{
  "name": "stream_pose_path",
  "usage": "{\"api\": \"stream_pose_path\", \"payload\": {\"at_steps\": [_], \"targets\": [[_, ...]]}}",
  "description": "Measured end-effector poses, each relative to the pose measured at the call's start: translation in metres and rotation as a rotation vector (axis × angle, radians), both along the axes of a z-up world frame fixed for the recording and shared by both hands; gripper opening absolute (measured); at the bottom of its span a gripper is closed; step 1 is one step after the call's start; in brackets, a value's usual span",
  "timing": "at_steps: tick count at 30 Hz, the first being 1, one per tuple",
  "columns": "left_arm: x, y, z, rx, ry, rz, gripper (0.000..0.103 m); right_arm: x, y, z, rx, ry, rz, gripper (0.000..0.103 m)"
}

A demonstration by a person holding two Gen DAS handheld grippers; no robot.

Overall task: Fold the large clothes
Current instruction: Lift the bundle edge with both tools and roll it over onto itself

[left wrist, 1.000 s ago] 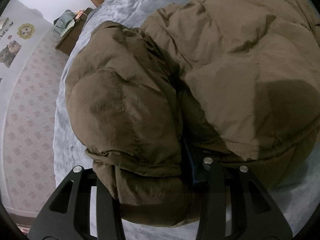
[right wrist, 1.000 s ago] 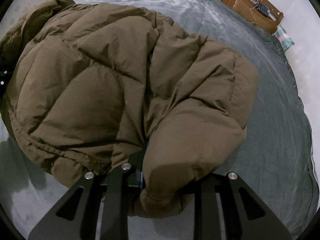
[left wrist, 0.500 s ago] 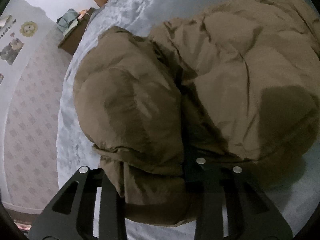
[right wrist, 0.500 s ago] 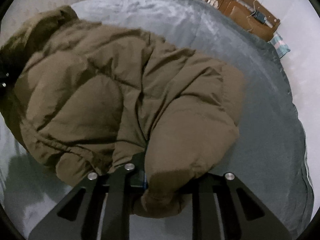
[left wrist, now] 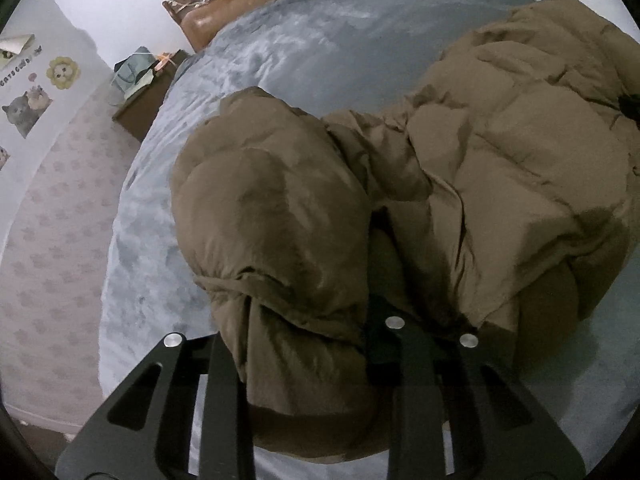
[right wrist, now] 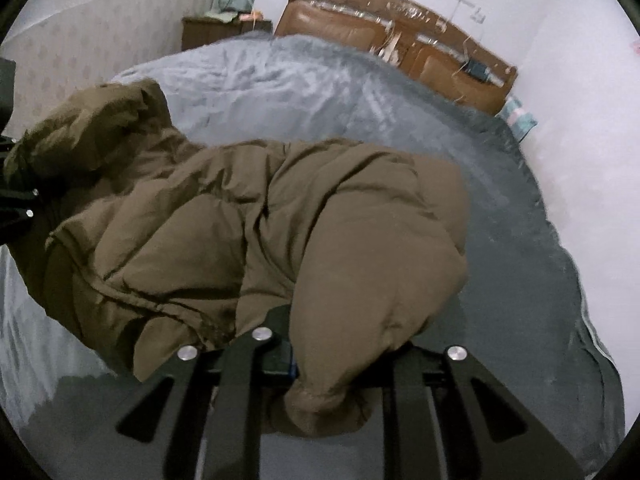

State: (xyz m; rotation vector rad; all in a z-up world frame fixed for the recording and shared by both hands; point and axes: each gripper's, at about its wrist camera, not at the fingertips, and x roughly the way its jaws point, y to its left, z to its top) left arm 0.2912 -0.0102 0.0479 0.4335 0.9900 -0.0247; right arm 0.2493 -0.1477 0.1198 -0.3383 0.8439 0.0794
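The left gripper (left wrist: pixel 308 360) is closing on one bunched corner of the brown puffer jacket (left wrist: pixel 480 168); the right gripper (right wrist: pixel 340 352) pinches the other, probably to carry this near edge over. Beyond the jacket, grey bedspread (right wrist: pixel 320 92) runs to the headboard (right wrist: pixel 360 28).

A brown padded jacket (left wrist: pixel 460 184) bunched on a grey bed (left wrist: pixel 304 48), its sleeve (left wrist: pixel 276 240) between the closing jaws of the left hand-held gripper (left wrist: pixel 308 344).
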Motion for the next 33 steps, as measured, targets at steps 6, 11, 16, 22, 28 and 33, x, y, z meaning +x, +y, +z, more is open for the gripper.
{"api": "stream_pose_path", "payload": {"at_steps": [6,11,16,22,28,33], "targets": [[-0.065,-0.004,-0.016,-0.074,-0.004,-0.011,0.024,-0.059,-0.002,0.002,-0.111,-0.061,0.016,0.016],[-0.11,-0.001,-0.028,-0.094,-0.024,-0.001,0.024,-0.102,0.002,-0.014,-0.172,-0.082,0.017,0.016],[-0.146,0.016,-0.037,-0.117,-0.032,0.003,0.025,-0.133,0.0,-0.029,-0.195,-0.07,0.0,0.016],[-0.174,0.036,-0.056,-0.141,-0.016,0.035,0.027,-0.133,-0.01,-0.062,-0.191,0.004,-0.018,0.017],[-0.18,0.051,-0.075,-0.171,0.01,0.069,0.039,-0.119,-0.021,-0.081,-0.149,0.056,-0.025,0.022],[-0.175,0.067,-0.081,-0.207,0.012,0.084,0.046,-0.115,-0.025,-0.09,-0.123,0.064,-0.037,0.026]]}}
